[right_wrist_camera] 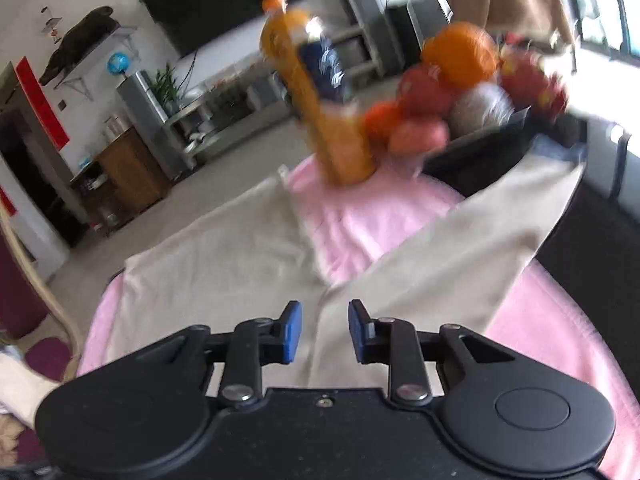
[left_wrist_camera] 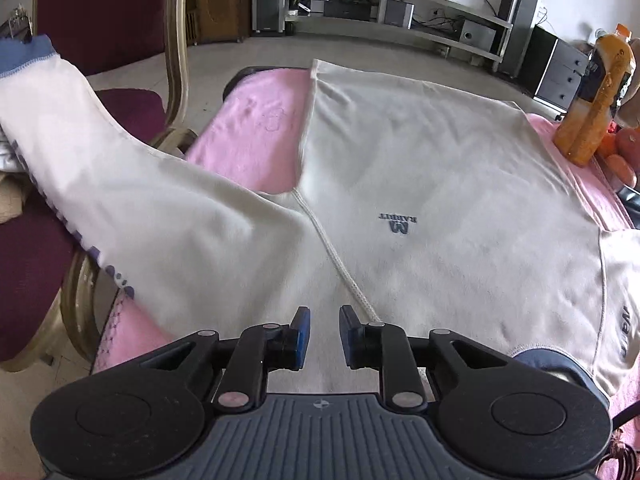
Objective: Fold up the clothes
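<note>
A cream long-sleeved shirt [left_wrist_camera: 420, 184] lies flat on a pink cloth [left_wrist_camera: 256, 132] over the table, small dark logo facing up. Its left sleeve [left_wrist_camera: 80, 148] stretches out past the table edge toward a chair. My left gripper [left_wrist_camera: 324, 316] hovers over the shoulder seam near the collar, open, with nothing between its blue pads. In the right wrist view the same shirt [right_wrist_camera: 224, 248] shows with its other sleeve [right_wrist_camera: 460, 252] running toward a dark box. My right gripper [right_wrist_camera: 325, 312] is above the armpit area, open and holding nothing.
An orange juice bottle [left_wrist_camera: 596, 92] [right_wrist_camera: 320, 96] stands at the table's far right beside a dark box [right_wrist_camera: 480, 156] piled with fruit [right_wrist_camera: 456, 56]. A maroon chair [left_wrist_camera: 104, 20] stands at the left. A shelf unit [left_wrist_camera: 384, 4] lines the far wall.
</note>
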